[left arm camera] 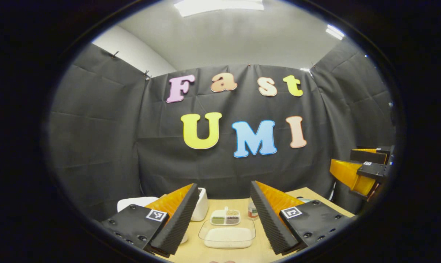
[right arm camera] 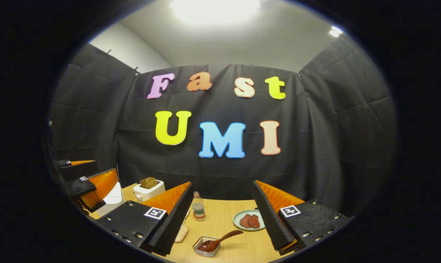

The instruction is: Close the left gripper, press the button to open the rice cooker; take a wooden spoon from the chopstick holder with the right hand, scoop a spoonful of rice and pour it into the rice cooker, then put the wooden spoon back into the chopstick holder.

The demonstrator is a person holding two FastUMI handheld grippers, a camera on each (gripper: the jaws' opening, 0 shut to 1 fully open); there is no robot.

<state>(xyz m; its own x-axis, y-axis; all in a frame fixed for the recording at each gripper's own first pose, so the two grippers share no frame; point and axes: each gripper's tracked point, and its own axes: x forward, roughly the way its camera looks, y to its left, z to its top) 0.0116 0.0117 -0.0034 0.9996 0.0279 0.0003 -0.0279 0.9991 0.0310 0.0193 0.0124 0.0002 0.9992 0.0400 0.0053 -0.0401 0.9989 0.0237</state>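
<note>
My left gripper (left arm camera: pixel 224 186) is held above the near edge of the wooden table (left arm camera: pixel 308 193), open, with nothing between its fingers. Ahead of it lies a clear container of white rice (left arm camera: pixel 227 237). A white rounded appliance (left arm camera: pixel 132 202), possibly the rice cooker, peeks out behind the left finger. My right gripper (right arm camera: pixel 222 183) is also open and empty; it appears at the far right of the left gripper view (left arm camera: pixel 363 171). In the right gripper view, a dark wooden spoon (right arm camera: pixel 220 240) rests with its bowl in a small clear dish (right arm camera: pixel 202 249). The left gripper (right arm camera: pixel 90 186) shows at the left.
A divided tray of grains (left arm camera: pixel 226 217) and a small bottle (left arm camera: pixel 252 211) stand behind the rice container. A white toaster with bread (right arm camera: pixel 149 188), the small bottle (right arm camera: pixel 198 206) and a plate of reddish slices (right arm camera: pixel 248 220) sit on the table. Black cloth walls close in the booth.
</note>
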